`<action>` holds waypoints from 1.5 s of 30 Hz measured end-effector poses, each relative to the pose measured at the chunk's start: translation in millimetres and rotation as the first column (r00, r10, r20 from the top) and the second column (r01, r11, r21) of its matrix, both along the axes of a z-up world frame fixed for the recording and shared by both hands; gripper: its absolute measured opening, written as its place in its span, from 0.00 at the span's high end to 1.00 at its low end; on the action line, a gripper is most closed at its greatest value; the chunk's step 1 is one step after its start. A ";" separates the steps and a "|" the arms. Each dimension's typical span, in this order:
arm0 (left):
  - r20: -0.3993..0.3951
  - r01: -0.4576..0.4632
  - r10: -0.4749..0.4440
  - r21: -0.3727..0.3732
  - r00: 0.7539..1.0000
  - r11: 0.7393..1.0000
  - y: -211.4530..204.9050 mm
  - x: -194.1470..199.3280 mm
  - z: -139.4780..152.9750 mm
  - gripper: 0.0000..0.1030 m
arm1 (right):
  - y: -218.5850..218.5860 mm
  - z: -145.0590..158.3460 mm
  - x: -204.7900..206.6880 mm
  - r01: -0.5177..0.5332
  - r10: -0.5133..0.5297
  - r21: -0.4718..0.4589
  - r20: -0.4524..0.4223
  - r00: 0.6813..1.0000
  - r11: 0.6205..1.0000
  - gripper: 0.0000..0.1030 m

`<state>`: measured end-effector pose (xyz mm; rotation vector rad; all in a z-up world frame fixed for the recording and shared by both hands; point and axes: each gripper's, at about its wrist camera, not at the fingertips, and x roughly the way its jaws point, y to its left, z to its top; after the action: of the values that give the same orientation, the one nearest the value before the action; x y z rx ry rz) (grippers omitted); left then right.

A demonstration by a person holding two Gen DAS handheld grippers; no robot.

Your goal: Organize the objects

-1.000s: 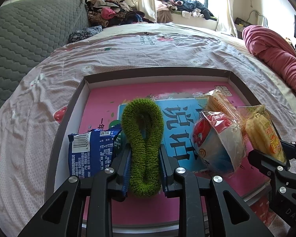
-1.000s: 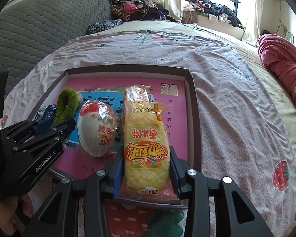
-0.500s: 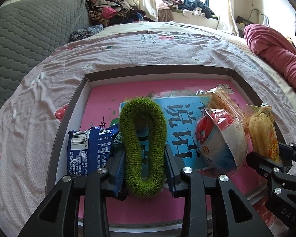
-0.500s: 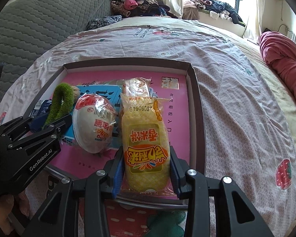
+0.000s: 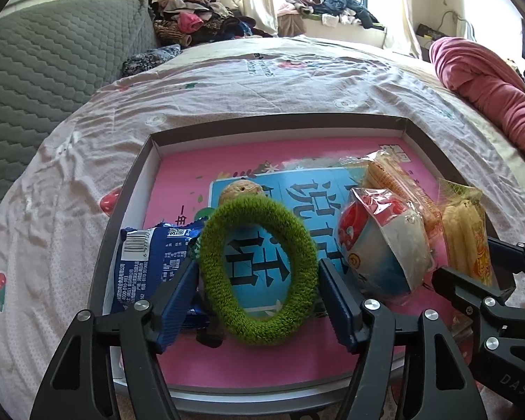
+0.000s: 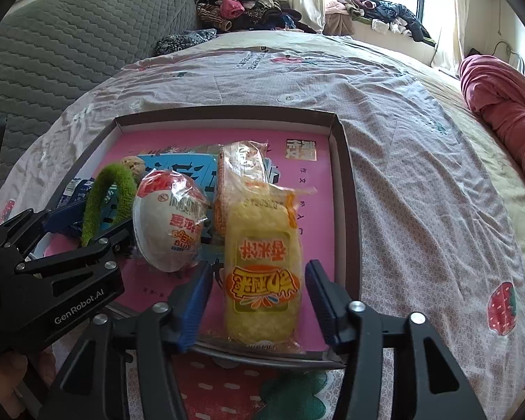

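The green ring (image 5: 259, 273) lay in the box (image 5: 276, 124) at the 6 o'clock end of my left view, sprung out into an oval between my left gripper (image 5: 259, 301). Its jaws were opening; the pads stood just off the ring on both sides, or barely brushing it, I couldn't tell. A blue packet (image 5: 150, 266) sat at 9 o'clock of the ring, touching the left pad. A walnut (image 5: 241, 190) rested just past the ring at 12 o'clock. At 3 o'clock lay the egg-shaped pack (image 5: 381, 245), and beyond it an orange snack (image 5: 395, 185).

Over on my right gripper (image 6: 259, 301), the jaws were opening too, with the yellow snack (image 6: 262, 273) lying between them, a clear gap on each side. It rested near the box's near rim, at 6 o'clock in that view. The egg-shaped pack sat at 10 o'clock of it. The box itself sat on a strawberry-print sheet (image 6: 420, 175), with a pink blanket (image 6: 507, 105) out at 2 o'clock.
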<state>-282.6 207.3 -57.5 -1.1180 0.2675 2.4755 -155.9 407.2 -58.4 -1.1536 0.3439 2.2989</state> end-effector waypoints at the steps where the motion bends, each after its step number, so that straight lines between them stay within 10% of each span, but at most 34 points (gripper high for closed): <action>1: 0.002 0.002 -0.002 0.001 1.000 1.000 -0.3 0.2 0.4 0.30 | 0.4 0.3 0.2 0.001 -0.001 0.001 0.001 1.000 1.000 0.44; 45: -0.090 -0.069 0.076 0.082 0.993 0.994 -27.9 17.6 51.0 0.01 | -4.2 37.6 17.6 0.060 -0.053 0.069 -0.101 0.993 0.996 0.01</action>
<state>-265.0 179.5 -6.4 -0.9989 0.1567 2.5820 -138.3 403.0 -20.8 -0.9843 0.3235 2.3043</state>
